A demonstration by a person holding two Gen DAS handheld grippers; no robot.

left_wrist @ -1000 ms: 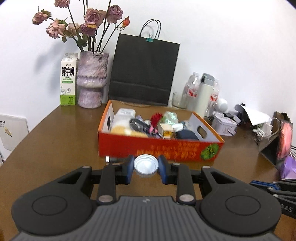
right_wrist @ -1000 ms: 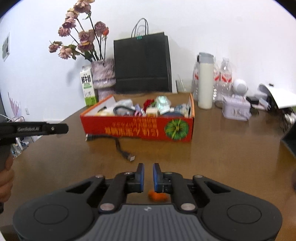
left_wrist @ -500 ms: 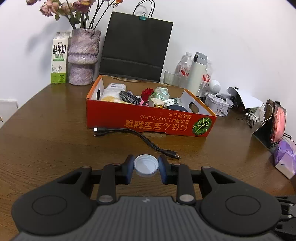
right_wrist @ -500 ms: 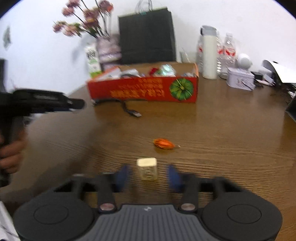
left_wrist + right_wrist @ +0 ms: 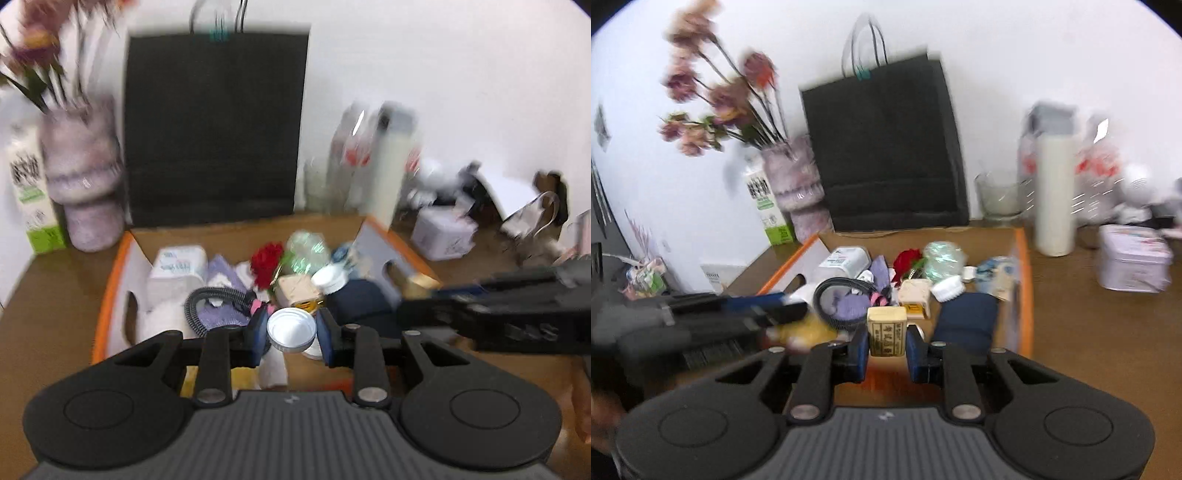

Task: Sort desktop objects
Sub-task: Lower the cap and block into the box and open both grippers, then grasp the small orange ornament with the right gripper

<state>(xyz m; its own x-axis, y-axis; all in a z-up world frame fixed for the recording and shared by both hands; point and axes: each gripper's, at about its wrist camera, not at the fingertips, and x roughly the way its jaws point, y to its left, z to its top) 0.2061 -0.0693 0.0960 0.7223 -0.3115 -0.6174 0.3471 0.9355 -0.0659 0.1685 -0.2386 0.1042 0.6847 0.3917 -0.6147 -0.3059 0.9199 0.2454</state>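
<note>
Both tongs hang over the orange cardboard box (image 5: 110, 295) on the brown wooden desk (image 5: 1108, 332). The left tongs (image 5: 291, 334) are clamped on a round white plastic lid (image 5: 291, 329), its flat face toward the camera, above the clutter in the box. The right tongs (image 5: 886, 349) grip a small cream-coloured block with printed characters (image 5: 886, 334) between their blue pads, just above the box's near edge. Inside the box lie a coiled black cable (image 5: 842, 295), a red fabric flower (image 5: 266, 260) and a dark blue pouch (image 5: 967, 321). Behind stands a black paper bag (image 5: 882, 155).
</note>
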